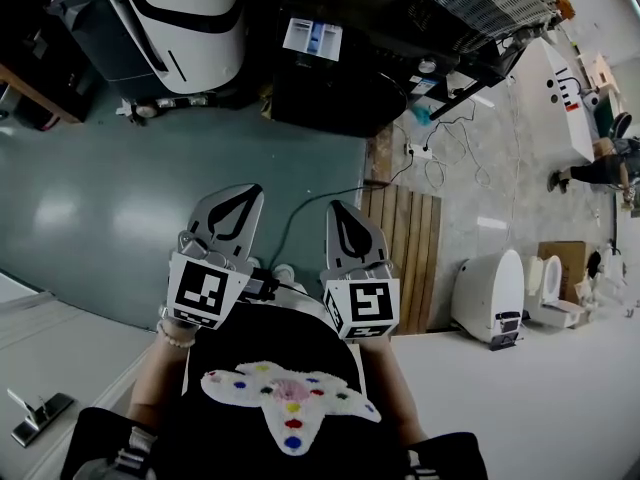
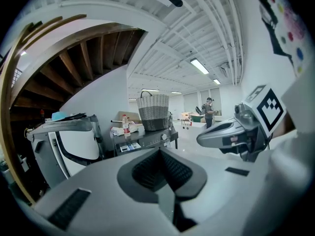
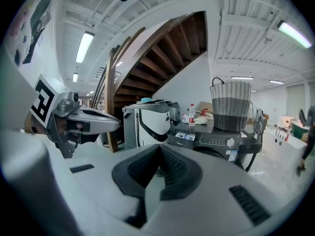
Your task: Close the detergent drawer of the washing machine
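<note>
Ahead, the detergent drawer [image 1: 312,38] sticks out of the dark washing machine [image 1: 340,98] (a wicker basket [image 3: 231,107] sits on top). Well short of it, the left gripper [image 1: 245,196] and right gripper [image 1: 340,213] hover side by side, each with its fingers pressed together on nothing.

Two claws [image 1: 243,200] [image 1: 342,216], one dark washing machine [image 3: 221,142], one wicker basket [image 3: 231,104] — one bottle [image 3: 192,114]
</note>
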### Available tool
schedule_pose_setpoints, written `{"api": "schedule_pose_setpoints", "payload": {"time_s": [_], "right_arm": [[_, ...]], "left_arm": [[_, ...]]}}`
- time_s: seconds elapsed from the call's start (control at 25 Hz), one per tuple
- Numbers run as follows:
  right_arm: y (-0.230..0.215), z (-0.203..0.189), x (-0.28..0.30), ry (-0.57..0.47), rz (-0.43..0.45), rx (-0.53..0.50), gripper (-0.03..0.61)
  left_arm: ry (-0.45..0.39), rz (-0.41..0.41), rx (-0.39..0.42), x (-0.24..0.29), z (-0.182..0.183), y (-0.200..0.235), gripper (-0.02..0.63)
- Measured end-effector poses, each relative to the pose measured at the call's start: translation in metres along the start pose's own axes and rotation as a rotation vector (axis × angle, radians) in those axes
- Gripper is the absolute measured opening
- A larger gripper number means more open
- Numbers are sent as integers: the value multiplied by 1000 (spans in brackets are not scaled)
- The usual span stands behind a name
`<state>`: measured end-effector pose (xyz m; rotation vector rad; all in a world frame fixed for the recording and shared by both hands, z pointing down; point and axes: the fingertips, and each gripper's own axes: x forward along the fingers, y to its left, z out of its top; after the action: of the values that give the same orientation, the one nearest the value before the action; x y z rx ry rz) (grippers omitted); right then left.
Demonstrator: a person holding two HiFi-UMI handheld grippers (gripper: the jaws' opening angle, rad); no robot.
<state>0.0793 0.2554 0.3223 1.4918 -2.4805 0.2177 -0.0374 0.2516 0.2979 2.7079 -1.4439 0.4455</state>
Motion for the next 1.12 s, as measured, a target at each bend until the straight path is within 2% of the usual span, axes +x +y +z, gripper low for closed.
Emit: {"api": "schedule_pose_setpoints", "payload": {"time_s": [0.24,0.56,1.12], "right_arm": [[-8,-4,-12,-27,6,15,5],[-6,-17,-24,-17,37,-28,5],[-19,-12,-33,-31,27,-39,5]], "left_arm": [[-7,26,0,-3,-1,-11,11],[-18,42,1,-7,-6,-32,11],[-40,51,7,-2,-3,-38,11]]}}
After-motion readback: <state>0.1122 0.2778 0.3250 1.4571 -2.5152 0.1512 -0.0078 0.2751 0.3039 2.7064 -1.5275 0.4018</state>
